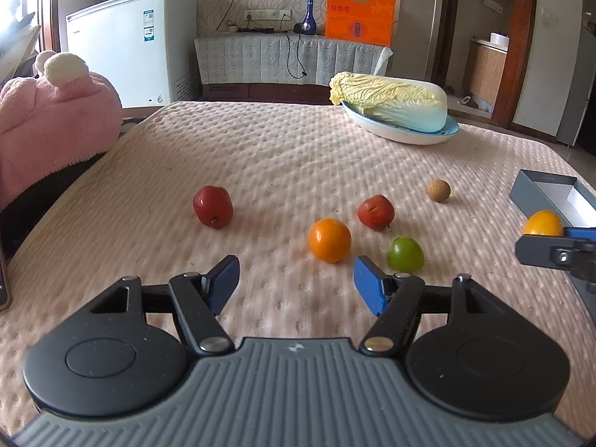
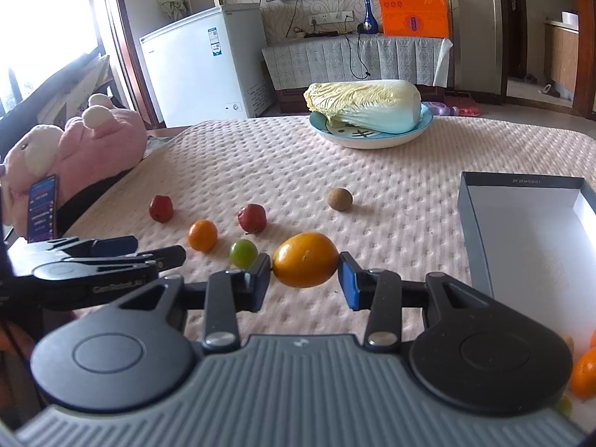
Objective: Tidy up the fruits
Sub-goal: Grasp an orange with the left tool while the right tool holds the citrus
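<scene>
Fruits lie scattered on a pink dimpled table cover (image 1: 283,156). At the far left, off the table edge at roughly nine o'clock, sits a pink plush toy (image 1: 52,111). Moving right in the left wrist view: a red fruit (image 1: 212,206) rests alone, well apart from the rest. Next comes an orange (image 1: 329,240), with a second red fruit (image 1: 376,211) just beyond it at one o'clock and a green fruit (image 1: 405,254) near it at three o'clock. A small brown fruit (image 1: 438,190) lies farther out, at about one o'clock from the second red fruit. The left gripper (image 1: 296,286) hovers low over the cover, fingers spread wide with nothing between them, the orange just ahead at twelve o'clock.

Toward the far edge, a blue-rimmed plate (image 2: 372,138) carries a napa cabbage (image 2: 363,106).

The right gripper (image 2: 305,277) has both pads pressed against a yellow-orange fruit (image 2: 305,259), held clear above the cover. To its right, at three o'clock, stands an open grey box (image 2: 470,223), white inside. More orange fruit (image 2: 585,372) shows at the lower right edge; its container cannot be determined.
</scene>
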`<action>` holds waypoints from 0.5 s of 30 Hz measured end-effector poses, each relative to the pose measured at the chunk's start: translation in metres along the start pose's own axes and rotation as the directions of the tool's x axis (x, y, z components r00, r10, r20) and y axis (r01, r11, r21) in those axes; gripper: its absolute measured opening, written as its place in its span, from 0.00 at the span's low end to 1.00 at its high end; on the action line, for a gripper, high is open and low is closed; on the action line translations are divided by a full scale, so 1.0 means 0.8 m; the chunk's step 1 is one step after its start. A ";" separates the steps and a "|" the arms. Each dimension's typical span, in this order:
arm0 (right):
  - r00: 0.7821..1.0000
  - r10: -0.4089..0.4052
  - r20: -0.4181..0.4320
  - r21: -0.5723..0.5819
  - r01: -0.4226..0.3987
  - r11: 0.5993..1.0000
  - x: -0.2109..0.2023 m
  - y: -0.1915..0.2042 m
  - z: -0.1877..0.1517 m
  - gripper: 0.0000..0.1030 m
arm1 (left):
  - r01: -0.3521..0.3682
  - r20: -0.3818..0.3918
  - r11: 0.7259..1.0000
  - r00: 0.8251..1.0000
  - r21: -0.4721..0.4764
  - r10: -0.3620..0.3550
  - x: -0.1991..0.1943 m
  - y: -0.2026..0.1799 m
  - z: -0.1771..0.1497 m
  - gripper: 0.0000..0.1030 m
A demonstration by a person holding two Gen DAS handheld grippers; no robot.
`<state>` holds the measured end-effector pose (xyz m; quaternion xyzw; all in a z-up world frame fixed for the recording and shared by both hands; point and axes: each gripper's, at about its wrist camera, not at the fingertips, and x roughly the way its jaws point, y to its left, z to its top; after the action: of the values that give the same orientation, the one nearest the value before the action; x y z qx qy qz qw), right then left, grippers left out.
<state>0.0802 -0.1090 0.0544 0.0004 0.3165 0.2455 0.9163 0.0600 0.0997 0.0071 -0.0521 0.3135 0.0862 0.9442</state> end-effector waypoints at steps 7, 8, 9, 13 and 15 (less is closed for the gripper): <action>1.000 0.002 0.019 0.024 -0.002 1.000 -0.017 -0.017 0.002 0.41 | 0.004 0.001 1.000 1.000 0.010 -0.004 0.009 -0.011 -0.001 0.71; 1.000 0.003 0.020 0.024 -0.003 1.000 -0.018 -0.018 0.002 0.41 | 0.002 0.001 1.000 1.000 0.014 -0.002 0.011 -0.013 -0.001 0.71; 1.000 0.003 0.020 0.025 -0.004 1.000 -0.019 -0.019 0.002 0.41 | -0.002 0.002 1.000 1.000 0.017 0.002 0.013 -0.015 -0.001 0.71; 1.000 0.008 0.028 0.029 -0.009 1.000 -0.025 -0.023 0.001 0.41 | -0.022 -0.003 1.000 1.000 0.008 0.023 0.029 -0.017 0.002 0.71; 0.999 0.009 0.031 0.032 -0.010 0.999 -0.027 -0.024 0.001 0.41 | -0.020 -0.008 1.000 1.000 -0.004 0.020 0.037 -0.016 0.005 0.71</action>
<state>0.0747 -0.1356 0.0647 0.0205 0.3061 0.2447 0.9198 0.0880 0.0912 -0.0068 -0.0510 0.3174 0.0963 0.9420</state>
